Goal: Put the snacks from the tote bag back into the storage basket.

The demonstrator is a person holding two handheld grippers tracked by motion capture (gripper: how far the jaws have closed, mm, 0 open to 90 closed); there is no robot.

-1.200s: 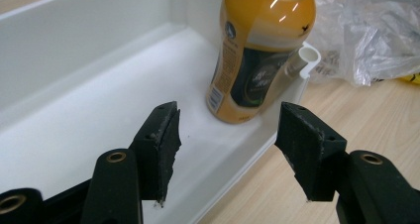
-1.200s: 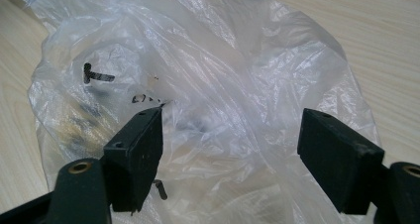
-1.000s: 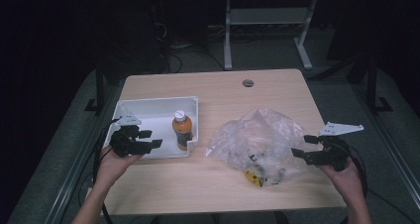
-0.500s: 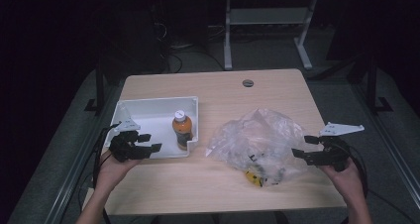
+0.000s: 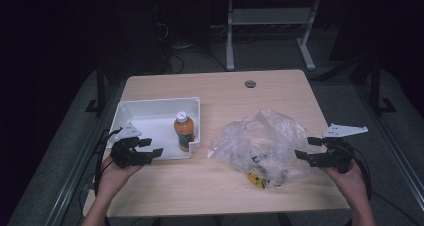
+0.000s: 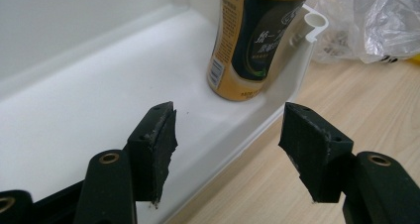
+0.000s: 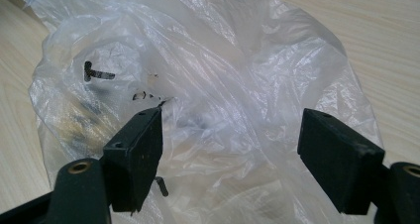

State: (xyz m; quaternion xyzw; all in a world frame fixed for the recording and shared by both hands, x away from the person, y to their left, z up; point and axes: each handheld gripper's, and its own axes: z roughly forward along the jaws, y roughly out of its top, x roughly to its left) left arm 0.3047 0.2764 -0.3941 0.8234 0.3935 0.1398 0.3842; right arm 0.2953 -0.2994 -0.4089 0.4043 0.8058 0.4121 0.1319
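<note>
Backing toward six o'clock, left gripper (image 5: 150,154) jaws just opened, leaving the bottle (image 5: 183,131) upright in the tray (image 5: 150,108); right gripper (image 5: 306,155), jaws apart, faces the plastic bag (image 5: 260,138).

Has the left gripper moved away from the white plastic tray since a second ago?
Yes. The left gripper slid back toward the table's near edge, off the white plastic tray; jaws open.

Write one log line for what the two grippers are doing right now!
left gripper: open, at tray edge, just opening | bottle: upright in tray | right gripper: open, facing plastic bag, holding nothing
</note>
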